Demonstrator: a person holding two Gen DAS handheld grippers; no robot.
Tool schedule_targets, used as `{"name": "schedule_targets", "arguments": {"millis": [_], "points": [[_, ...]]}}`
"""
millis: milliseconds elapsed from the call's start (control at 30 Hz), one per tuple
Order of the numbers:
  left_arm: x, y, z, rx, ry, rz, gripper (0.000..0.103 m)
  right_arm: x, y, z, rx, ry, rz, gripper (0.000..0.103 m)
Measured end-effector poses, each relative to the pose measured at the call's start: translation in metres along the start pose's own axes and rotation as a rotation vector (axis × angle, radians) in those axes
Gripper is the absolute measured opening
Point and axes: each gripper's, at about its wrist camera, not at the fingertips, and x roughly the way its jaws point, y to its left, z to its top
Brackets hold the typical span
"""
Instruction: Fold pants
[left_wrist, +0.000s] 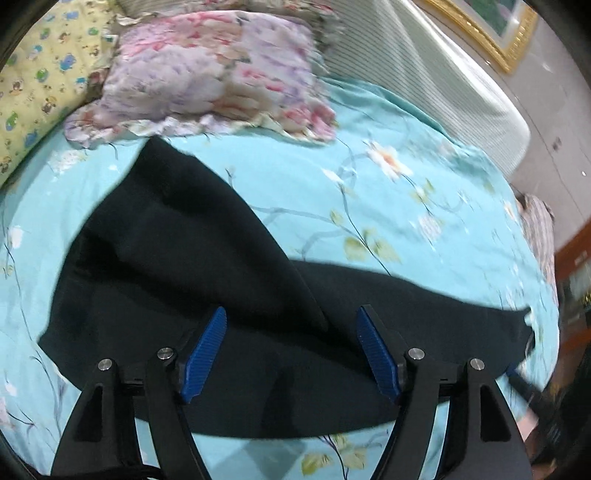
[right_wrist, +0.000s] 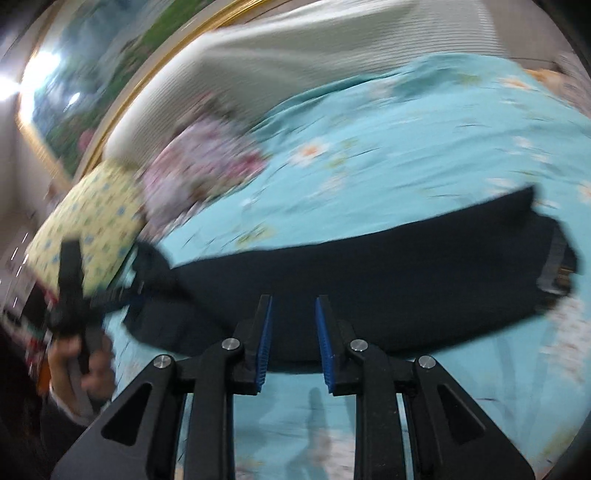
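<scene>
Black pants (left_wrist: 207, 280) lie spread on a light blue floral bedsheet (left_wrist: 369, 177), one leg running toward the pillows, the other to the right. My left gripper (left_wrist: 293, 321) is open, its blue pads wide apart just above the pants near where the legs meet. In the right wrist view the pants (right_wrist: 369, 266) lie as a long dark band with the waistband at the right end. My right gripper (right_wrist: 293, 306) hovers over their near edge with a narrow gap between the blue pads and nothing in it. The left gripper (right_wrist: 110, 295) shows there at the pants' left end.
A pink floral pillow (left_wrist: 214, 70) and a yellow patterned pillow (left_wrist: 37, 85) lie at the head of the bed. A pale striped headboard (left_wrist: 424, 66) and a gold-framed picture (left_wrist: 491, 26) stand behind. The bed's edge (left_wrist: 546, 280) drops off at the right.
</scene>
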Motion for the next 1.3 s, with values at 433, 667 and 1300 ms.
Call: {"name": "schedule_targets", "arguments": {"millis": [433, 667, 1300], "points": [[0.021, 0.023, 0.055, -0.101, 0.013, 0.196, 0.074, 0.128, 0.124, -0.003, -0.436, 0.196, 0.147, 0.025], [0.038, 0.035, 0.061, -0.143, 0.065, 0.218, 0.074, 0.163, 0.136, 0.019, -0.536, 0.213, 0.112, 0.025], [0.099, 0.036, 0.079, -0.084, 0.182, 0.253, 0.021, 0.206, 0.132, 0.035, -0.557, 0.234, 0.145, 0.011]]}}
